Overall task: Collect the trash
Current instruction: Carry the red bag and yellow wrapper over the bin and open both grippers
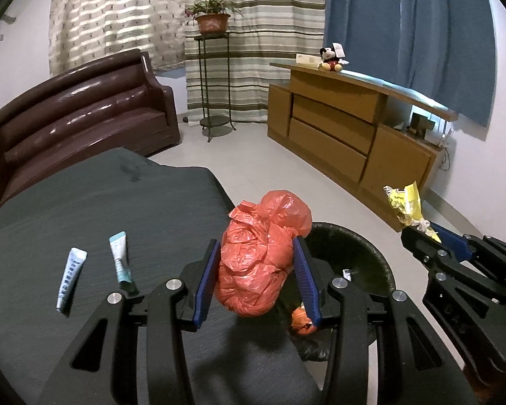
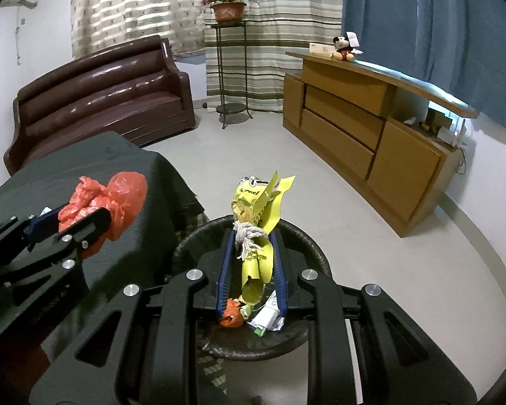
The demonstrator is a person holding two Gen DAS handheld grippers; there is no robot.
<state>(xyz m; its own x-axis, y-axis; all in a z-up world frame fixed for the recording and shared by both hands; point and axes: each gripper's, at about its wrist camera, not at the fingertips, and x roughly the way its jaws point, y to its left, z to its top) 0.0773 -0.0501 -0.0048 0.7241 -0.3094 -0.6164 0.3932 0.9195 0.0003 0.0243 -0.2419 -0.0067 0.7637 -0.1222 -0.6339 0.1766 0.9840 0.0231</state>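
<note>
My left gripper [image 1: 258, 253] is shut on a crumpled red plastic bag [image 1: 259, 256], held above the edge of the dark cloth-covered table [image 1: 101, 209], next to the black trash bin [image 1: 364, 246]. The bag also shows in the right wrist view [image 2: 108, 202]. My right gripper [image 2: 253, 236] is shut on a yellow wrapper [image 2: 259, 222] with a bit of white string [image 2: 248, 236], over the bin [image 2: 192, 246]. The bin holds an orange scrap [image 2: 231, 315] and white paper [image 2: 266, 317]. Two small tubes [image 1: 71, 280] [image 1: 119, 256] lie on the table.
A brown sofa [image 1: 77, 118] stands behind the table. A plant stand [image 1: 214, 77] with a potted plant is by the striped curtain. A wooden cabinet [image 1: 347, 128] with a plush toy [image 1: 332, 59] lines the right wall. Pale floor lies between.
</note>
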